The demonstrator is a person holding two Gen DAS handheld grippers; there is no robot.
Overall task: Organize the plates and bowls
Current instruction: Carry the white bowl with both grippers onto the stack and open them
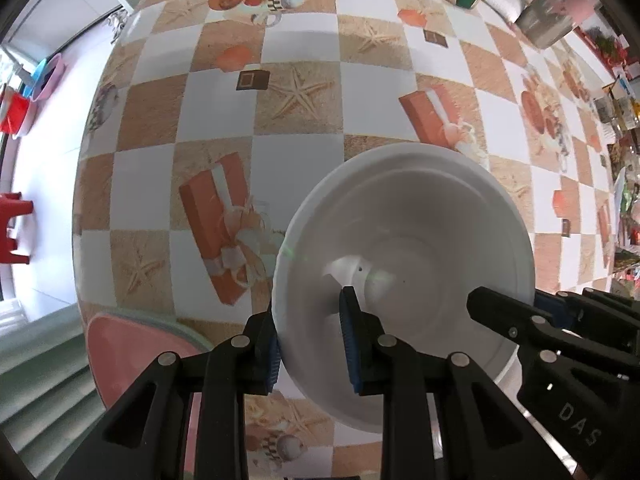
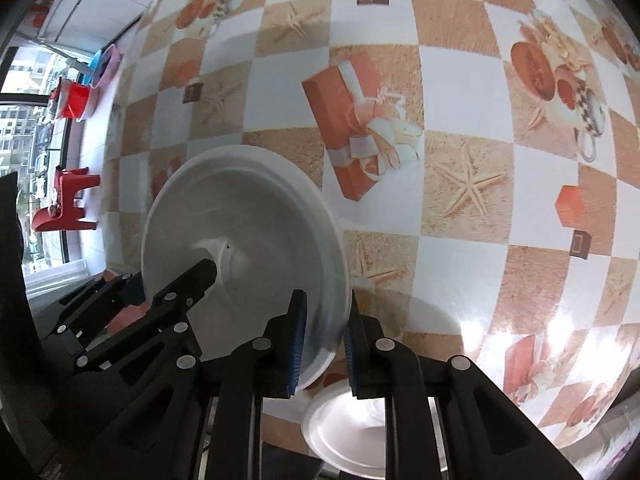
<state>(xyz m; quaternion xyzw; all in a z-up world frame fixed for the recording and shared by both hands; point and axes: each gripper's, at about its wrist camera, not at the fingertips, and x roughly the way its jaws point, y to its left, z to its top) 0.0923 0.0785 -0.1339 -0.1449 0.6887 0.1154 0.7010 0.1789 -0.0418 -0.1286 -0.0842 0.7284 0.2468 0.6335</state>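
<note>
While held above the table (image 1: 304, 184), the bowl (image 1: 404, 264) is gripped on both sides: its left rim is clamped by the left gripper (image 1: 310, 344), its right rim by the right gripper (image 2: 326, 344). A plate (image 2: 344, 432) is seen below.

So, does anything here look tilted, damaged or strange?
Yes: the white bowl is off the table and tipped on edge, its rim between the fingers of both the left tool and right tool. No cracks or spills are visible.
</note>
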